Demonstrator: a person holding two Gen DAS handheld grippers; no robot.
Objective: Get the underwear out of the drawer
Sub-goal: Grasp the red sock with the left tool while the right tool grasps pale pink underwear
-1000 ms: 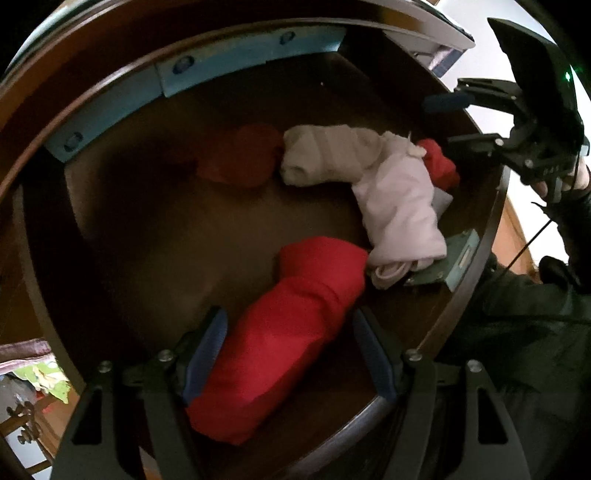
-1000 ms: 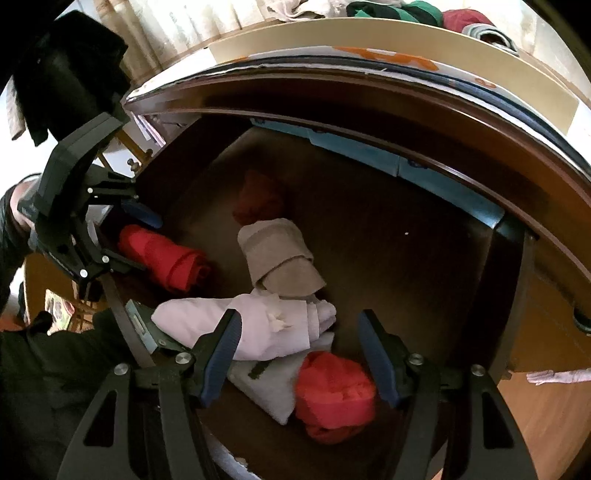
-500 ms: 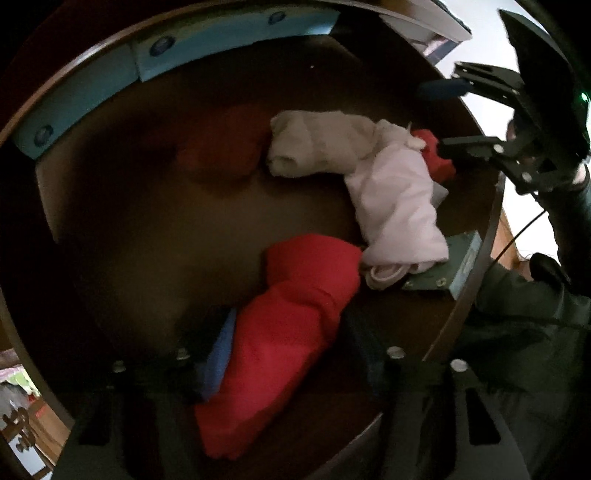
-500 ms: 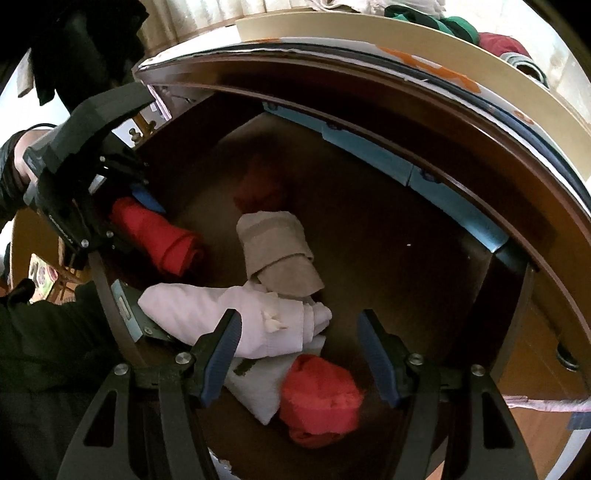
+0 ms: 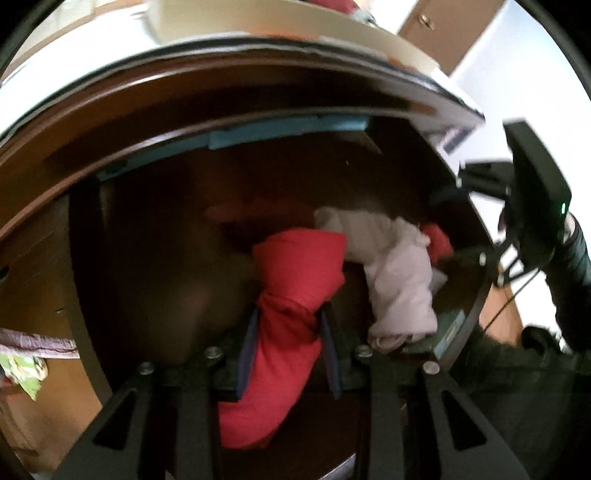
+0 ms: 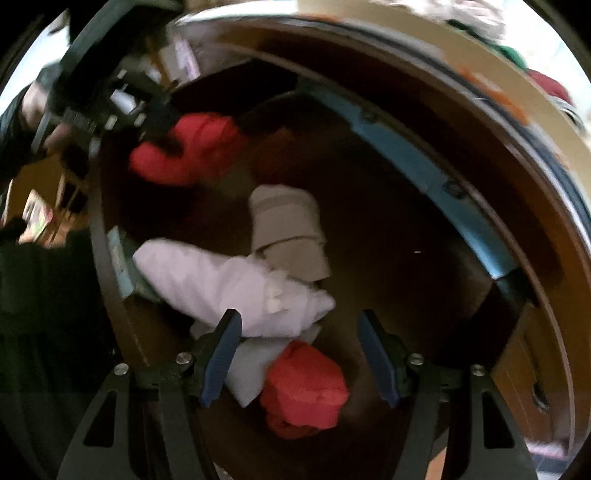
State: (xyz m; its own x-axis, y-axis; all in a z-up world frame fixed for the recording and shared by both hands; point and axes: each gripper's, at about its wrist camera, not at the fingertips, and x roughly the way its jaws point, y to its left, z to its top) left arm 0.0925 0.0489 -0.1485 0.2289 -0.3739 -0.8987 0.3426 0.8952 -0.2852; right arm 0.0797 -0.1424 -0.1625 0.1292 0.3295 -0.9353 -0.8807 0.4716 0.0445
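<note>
My left gripper (image 5: 289,326) is shut on a rolled red underwear (image 5: 291,295) and holds it lifted above the floor of the dark wooden drawer (image 5: 155,258); it also shows in the right wrist view (image 6: 184,147). My right gripper (image 6: 299,332) is open and empty, hovering over a pale pink garment (image 6: 236,288), a beige roll (image 6: 288,229) and a small red roll (image 6: 306,387) that lie in the drawer. The pink garment (image 5: 402,288) and another dark red piece (image 5: 243,214) show in the left wrist view.
The drawer has blue strips along its back wall (image 6: 417,170). The cabinet top (image 5: 280,22) above carries a cream tray with folded clothes (image 6: 509,55). The right gripper's body (image 5: 532,206) stands at the drawer's right rim.
My left gripper has closed on the red roll and lifted it up and back. The right gripper has stayed open over the pink garment and tilted slightly.
</note>
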